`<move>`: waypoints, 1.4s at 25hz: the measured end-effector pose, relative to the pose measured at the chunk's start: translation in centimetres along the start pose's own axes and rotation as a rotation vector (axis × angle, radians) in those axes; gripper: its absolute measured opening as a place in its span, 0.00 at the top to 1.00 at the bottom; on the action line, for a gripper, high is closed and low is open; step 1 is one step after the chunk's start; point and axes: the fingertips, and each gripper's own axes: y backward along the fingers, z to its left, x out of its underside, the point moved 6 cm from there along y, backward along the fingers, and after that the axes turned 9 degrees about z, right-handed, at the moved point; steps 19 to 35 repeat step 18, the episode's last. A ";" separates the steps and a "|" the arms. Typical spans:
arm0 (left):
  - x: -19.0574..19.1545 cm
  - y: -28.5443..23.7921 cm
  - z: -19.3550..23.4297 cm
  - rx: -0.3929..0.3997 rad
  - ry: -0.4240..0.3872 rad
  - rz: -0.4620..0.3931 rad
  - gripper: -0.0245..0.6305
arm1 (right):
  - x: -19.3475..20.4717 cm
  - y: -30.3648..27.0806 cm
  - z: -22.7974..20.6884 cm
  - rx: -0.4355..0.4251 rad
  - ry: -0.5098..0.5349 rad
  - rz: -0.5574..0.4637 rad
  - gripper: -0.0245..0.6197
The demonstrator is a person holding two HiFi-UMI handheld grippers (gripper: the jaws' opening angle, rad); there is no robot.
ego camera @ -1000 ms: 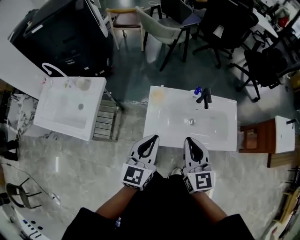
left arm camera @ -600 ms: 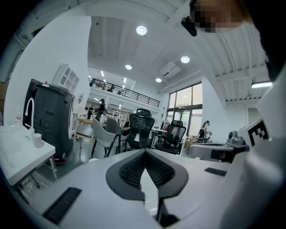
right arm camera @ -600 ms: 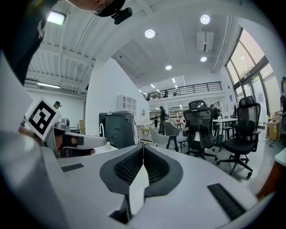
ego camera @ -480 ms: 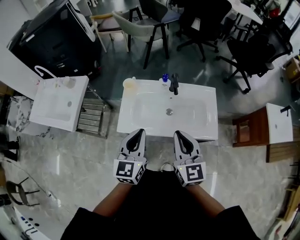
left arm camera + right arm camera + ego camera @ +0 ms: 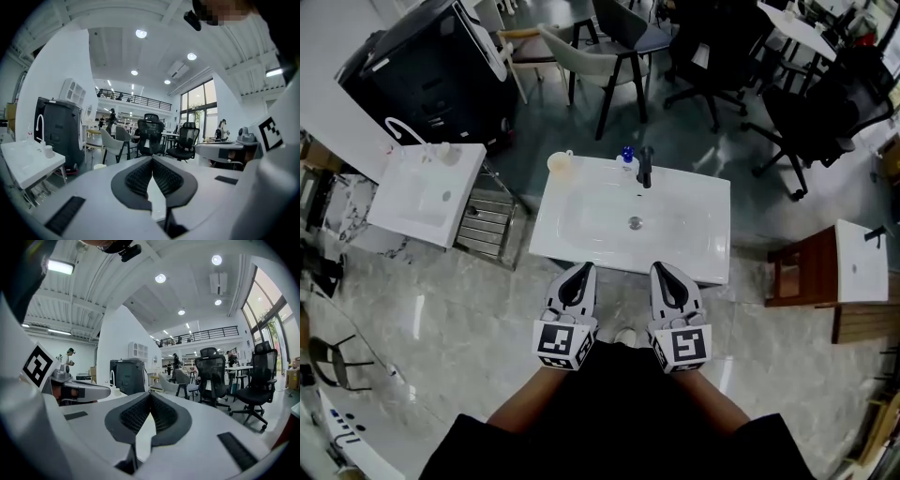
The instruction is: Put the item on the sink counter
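A white sink counter (image 5: 581,234) with a basin stands just ahead of me in the head view. At its back edge are a black faucet (image 5: 645,167), a small blue-capped bottle (image 5: 626,156) and a pale cup (image 5: 560,162). My left gripper (image 5: 578,272) and right gripper (image 5: 667,272) hover side by side at the counter's near edge, pointing at it. Both are shut with nothing between the jaws. In the left gripper view the left gripper (image 5: 152,160) has its pads meeting at the tip; the right gripper (image 5: 150,396) looks the same in its own view.
A second white sink (image 5: 427,192) stands to the left with a metal rack (image 5: 486,230) beside it. A black cabinet (image 5: 422,75) is behind it. Chairs (image 5: 609,52) crowd the far side. A wooden stand (image 5: 802,267) with a small basin sits at the right.
Both grippers have moved forward together, still shut. The sink counter has shifted from ahead and to the right to straight in front of them, and sits closer.
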 end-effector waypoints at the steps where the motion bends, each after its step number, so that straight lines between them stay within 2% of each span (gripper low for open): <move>1: 0.1 0.1 -0.2 -0.003 0.005 0.000 0.94 | 0.1 0.2 -0.2 0.002 -0.003 -0.002 0.91; 18: 0.5 -0.1 -3.8 -0.002 -0.011 0.000 0.94 | 1.7 2.8 -2.1 0.010 0.004 0.015 0.91; 35: 0.5 -0.1 -3.8 -0.002 -0.011 0.000 0.94 | 1.7 2.8 -2.1 0.010 0.004 0.015 0.91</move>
